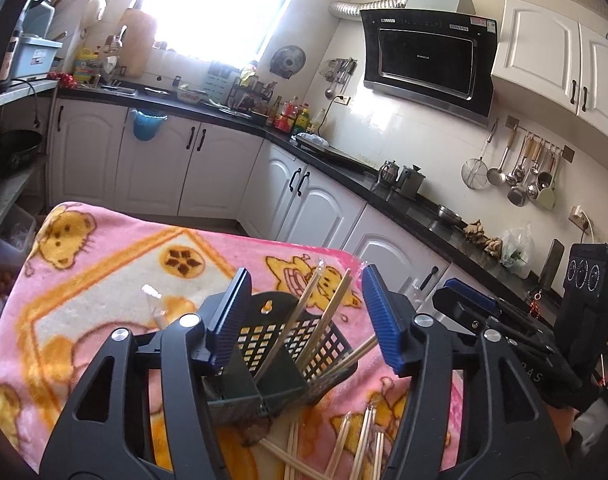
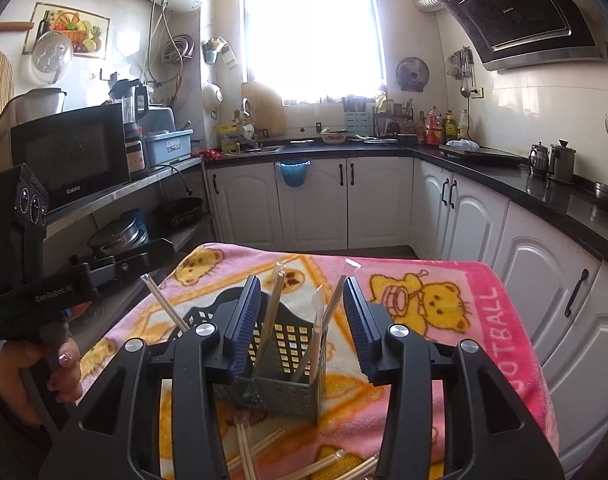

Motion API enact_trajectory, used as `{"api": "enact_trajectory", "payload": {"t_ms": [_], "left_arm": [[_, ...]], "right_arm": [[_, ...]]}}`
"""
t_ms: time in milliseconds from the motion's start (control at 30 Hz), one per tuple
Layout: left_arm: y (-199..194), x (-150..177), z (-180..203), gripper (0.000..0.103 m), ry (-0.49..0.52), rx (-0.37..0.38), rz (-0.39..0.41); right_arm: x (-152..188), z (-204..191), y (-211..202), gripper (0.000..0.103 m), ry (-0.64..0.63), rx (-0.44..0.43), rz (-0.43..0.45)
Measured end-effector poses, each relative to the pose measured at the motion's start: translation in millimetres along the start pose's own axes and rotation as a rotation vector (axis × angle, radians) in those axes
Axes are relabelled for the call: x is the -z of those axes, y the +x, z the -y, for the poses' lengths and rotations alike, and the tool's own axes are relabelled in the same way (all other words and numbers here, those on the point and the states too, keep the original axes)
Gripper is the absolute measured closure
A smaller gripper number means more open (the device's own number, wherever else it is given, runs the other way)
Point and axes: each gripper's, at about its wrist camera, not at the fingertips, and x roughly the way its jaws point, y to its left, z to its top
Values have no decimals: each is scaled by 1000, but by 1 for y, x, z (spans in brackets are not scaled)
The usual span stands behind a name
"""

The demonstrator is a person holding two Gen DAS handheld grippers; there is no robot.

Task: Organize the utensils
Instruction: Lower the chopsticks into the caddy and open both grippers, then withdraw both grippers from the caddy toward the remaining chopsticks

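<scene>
A dark perforated utensil holder (image 1: 287, 344) stands on a pink cartoon blanket (image 1: 103, 264), with several wrapped chopsticks (image 1: 324, 312) leaning in it. More wrapped chopsticks (image 1: 344, 448) lie on the blanket in front. My left gripper (image 1: 304, 316) is open and empty, its blue pads on either side of the holder. In the right wrist view the holder (image 2: 287, 360) holds chopsticks (image 2: 316, 336) and a fork (image 2: 249, 392). My right gripper (image 2: 301, 324) is open and empty above it. Loose chopsticks (image 2: 312, 464) lie below.
The other hand-held gripper shows at the right (image 1: 544, 340) and at the left (image 2: 43, 280). White cabinets (image 2: 384, 200) and a black countertop (image 1: 384, 184) surround the table. A microwave (image 2: 71, 156) sits on a shelf at the left.
</scene>
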Motion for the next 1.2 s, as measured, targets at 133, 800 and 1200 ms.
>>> {"api": "enact_trajectory", "payload": {"t_ms": [133,800,1200], "left_arm": [[-5,6,-3,44,-2,-5,-5],[-23,31,-11,14,-21,-24,-24],[-25,51,-19,11,-47,-44,-72]], "right_arm": [[4,0,-4,56,-2,1,-2],[33,-16,-22,46,-26,-3,-26],[54,-26,-30,44,-37,-29,-60]]}}
